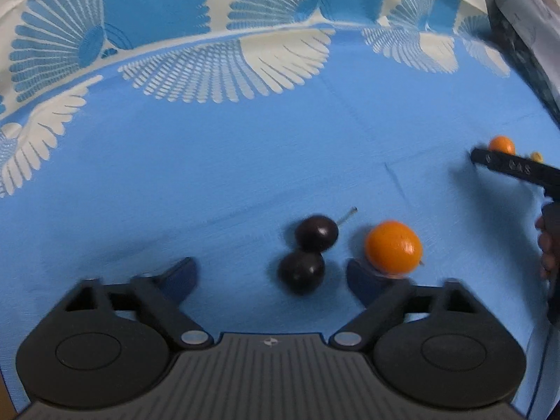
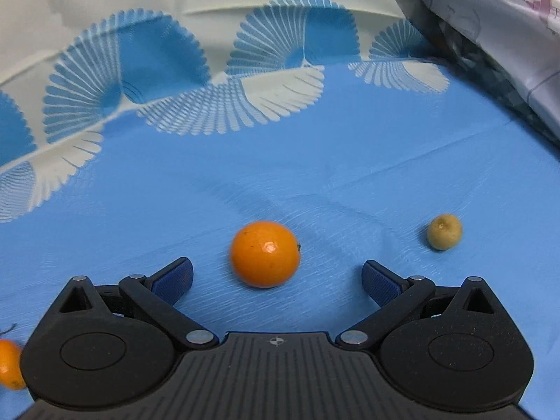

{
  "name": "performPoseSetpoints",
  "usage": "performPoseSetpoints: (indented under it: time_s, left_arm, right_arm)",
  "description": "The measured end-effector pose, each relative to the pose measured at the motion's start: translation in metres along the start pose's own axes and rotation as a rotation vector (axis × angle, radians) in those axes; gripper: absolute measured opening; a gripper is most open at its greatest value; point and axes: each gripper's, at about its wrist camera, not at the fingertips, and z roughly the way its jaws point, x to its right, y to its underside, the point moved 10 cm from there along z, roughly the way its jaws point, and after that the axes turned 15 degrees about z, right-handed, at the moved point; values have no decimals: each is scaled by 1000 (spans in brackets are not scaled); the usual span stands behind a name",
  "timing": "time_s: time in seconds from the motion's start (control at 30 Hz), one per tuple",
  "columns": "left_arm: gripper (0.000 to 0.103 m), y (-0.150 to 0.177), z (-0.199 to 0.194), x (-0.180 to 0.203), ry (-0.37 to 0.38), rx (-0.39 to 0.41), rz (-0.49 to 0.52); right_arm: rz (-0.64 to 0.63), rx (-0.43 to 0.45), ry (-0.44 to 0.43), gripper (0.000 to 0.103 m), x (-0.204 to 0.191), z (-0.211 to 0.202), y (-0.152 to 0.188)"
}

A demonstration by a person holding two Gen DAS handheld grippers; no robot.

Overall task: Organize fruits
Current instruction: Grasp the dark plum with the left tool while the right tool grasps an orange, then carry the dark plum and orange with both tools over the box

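Observation:
In the left wrist view, two dark plums point(image 1: 308, 253) touch each other on the blue cloth, between the open fingers of my left gripper point(image 1: 271, 276). An orange point(image 1: 392, 247) lies just past its right fingertip point(image 1: 360, 280). My right gripper point(image 1: 504, 166) shows at the far right, beside another orange point(image 1: 501, 144). In the right wrist view, my right gripper point(image 2: 276, 280) is open with that orange point(image 2: 265, 253) lying between and just ahead of its fingertips. A small yellow-green fruit point(image 2: 443, 231) lies to the right. The first orange point(image 2: 8, 364) shows at the bottom left edge.
The blue cloth point(image 1: 210, 175) with a white fan pattern point(image 1: 224, 70) covers the surface. Crumpled pale fabric point(image 2: 507, 35) is piled at the far right.

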Motion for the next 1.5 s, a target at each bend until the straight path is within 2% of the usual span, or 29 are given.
performPoseSetpoints:
  time_s: [0.07,0.1,0.13,0.17,0.2,0.3,0.53,0.67,0.9,1.03,1.23,1.3,1.5]
  left_arm:
    - [59,0,-5,3,-33,25,50]
    - [37,-1,-8,6,-23,34,68]
    - [28,-2,-9,9,-7,34,70]
    - [28,-3,-11,11,-8,34,64]
    - [28,-3,-13,12,-14,40,67]
    - [28,0,-19,17,-28,39,82]
    - [28,14,-61,22,-32,21,10]
    - [28,28,-94,24,-52,7,-23]
    - [28,57,-172,19,-77,45,-56]
    - [28,76,-220,10,-106,76,-85]
    - [28,117,-287,-13,-160,92,-131]
    - [28,137,-309,-22,-198,81,-154]
    - [28,200,-361,-42,-242,56,-212]
  right_arm:
    - [-20,24,-10,99,-2,-1,2]
    - [-26,37,-32,85,-5,-4,1]
    - [-40,54,-45,73,-8,-8,1]
    - [-60,62,-48,44,-11,-12,0]
    - [-72,58,-46,41,-12,-14,0]
    - [-76,46,-47,41,-13,-21,1]
    - [-27,61,-84,41,-15,-73,3]
    - [5,57,-126,41,-23,-120,15]
    - [37,34,-232,41,-52,-209,40]
    - [22,49,-304,41,-77,-267,53]
    - [-20,55,-416,41,-114,-350,80]
    - [-32,43,-453,41,-124,-375,92]
    - [-108,-4,-562,41,-158,-447,136]
